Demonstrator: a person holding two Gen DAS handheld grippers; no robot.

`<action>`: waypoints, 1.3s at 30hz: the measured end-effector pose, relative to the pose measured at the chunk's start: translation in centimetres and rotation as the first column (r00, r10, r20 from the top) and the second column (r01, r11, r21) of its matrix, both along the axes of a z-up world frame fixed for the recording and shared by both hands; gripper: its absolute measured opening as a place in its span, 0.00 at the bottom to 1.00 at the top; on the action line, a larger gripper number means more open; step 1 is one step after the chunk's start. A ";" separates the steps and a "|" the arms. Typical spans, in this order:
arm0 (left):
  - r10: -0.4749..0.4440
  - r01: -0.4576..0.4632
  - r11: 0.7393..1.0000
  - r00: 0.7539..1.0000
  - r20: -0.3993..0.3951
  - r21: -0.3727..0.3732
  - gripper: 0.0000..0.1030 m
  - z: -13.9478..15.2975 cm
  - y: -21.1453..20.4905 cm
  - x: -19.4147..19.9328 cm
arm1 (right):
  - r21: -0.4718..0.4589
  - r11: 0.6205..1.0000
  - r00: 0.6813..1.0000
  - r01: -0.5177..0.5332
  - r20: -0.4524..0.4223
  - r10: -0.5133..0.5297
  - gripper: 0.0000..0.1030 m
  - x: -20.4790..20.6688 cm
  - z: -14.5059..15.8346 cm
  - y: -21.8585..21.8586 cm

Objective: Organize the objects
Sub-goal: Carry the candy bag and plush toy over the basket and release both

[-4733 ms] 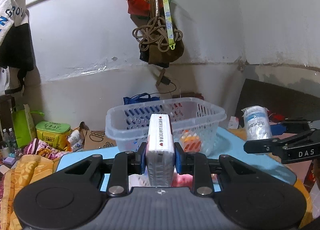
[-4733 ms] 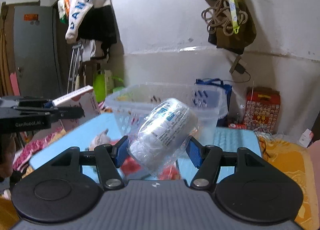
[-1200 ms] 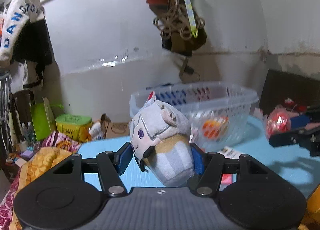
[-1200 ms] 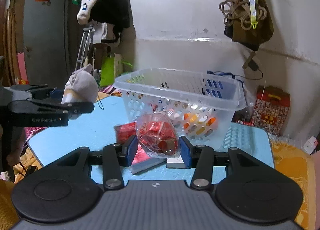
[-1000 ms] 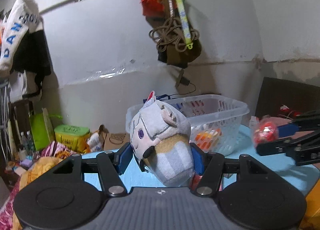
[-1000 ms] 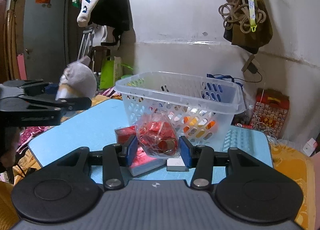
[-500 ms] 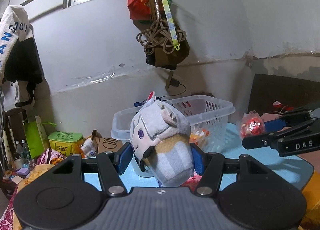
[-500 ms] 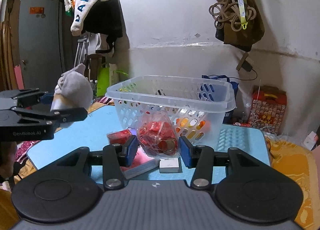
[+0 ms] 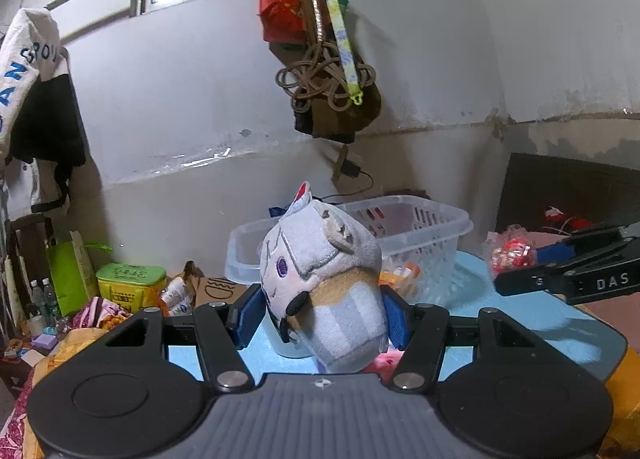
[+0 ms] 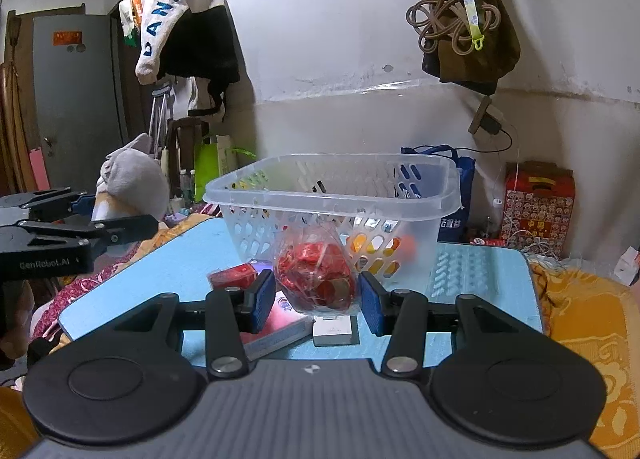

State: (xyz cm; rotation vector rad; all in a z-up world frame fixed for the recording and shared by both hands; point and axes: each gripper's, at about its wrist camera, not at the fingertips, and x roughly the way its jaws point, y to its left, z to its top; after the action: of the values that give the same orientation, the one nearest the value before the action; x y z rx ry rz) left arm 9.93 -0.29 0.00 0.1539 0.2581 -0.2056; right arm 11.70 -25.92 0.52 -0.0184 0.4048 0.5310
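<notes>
- Since the earliest pictures the load of both grippers has changed: the left gripper (image 9: 322,315), which held a white packet, now holds a grey plush toy (image 9: 320,279), and the right gripper (image 10: 318,297), which held a clear wrapped roll, now holds a clear bag of red sweets (image 10: 316,279).
- In the last second the left wrist view has drawn back from the basket (image 9: 432,235), so the basket looks smaller and farther than before; the grip of both grippers is the same.
- The left gripper's blue pads (image 9: 246,317) press on both sides of the plush toy, whose head tilts to the left and stands above the fingers.
- The right gripper's blue pads (image 10: 262,299) are closed on the bag of sweets, which bulges between them; it is held above the table.
- The basket is of clear plastic with holes in its walls and stands on the light blue table (image 10: 172,259), at the far side. Some orange and yellow things show through its wall, but they are too unclear to name.
- On the table near the right gripper lie a red box (image 10: 234,275), a flat book or packet (image 10: 280,329) and a small grey box (image 10: 334,331), all in front of the basket.
- A blister pack (image 10: 460,271) lies to the right of the basket.
- In the left wrist view the right gripper with the sweets is at the right edge, beside the basket.
- On the far wall hang a brown bag with ropes (image 9: 332,87) and a white and black garment (image 10: 180,15).
</notes>
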 end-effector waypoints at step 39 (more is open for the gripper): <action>-0.023 0.024 0.995 1.000 0.006 -0.092 0.93 1.8 -0.7 6.4 | -0.023 0.999 1.000 0.026 0.016 -0.026 1.00 4.2 -0.6 2.9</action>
State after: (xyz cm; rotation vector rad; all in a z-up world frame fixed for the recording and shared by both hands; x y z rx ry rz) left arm 16.30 -1.02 1.78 0.0661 0.2411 -0.2401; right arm 15.87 -22.99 -0.09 -0.0395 0.3956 0.5000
